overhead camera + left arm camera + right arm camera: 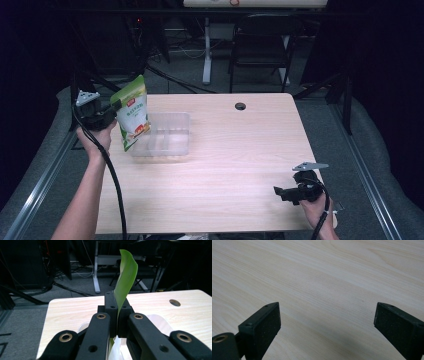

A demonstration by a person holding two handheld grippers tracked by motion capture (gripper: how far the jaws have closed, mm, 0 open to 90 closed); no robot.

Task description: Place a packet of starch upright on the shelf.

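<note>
A green and white snack pouch (133, 112) hangs at the table's left edge, over the left end of a clear plastic tray (175, 131). My left gripper (116, 106) is shut on the pouch's edge. In the left gripper view the green edge of the pouch (126, 275) rises from between the closed jaws, and my left gripper (117, 306) pinches it. My right gripper (278, 191) rests low near the table's front right corner, open. In the right gripper view my right gripper (325, 317) has wide-apart jaws with only bare wood between them.
The pale wooden table (235, 165) has a round cable hole (240, 106) near its far edge. Behind the table stand a dark chair (262, 45) and a white desk leg (206, 50). Grey floor and metal rails run along both sides.
</note>
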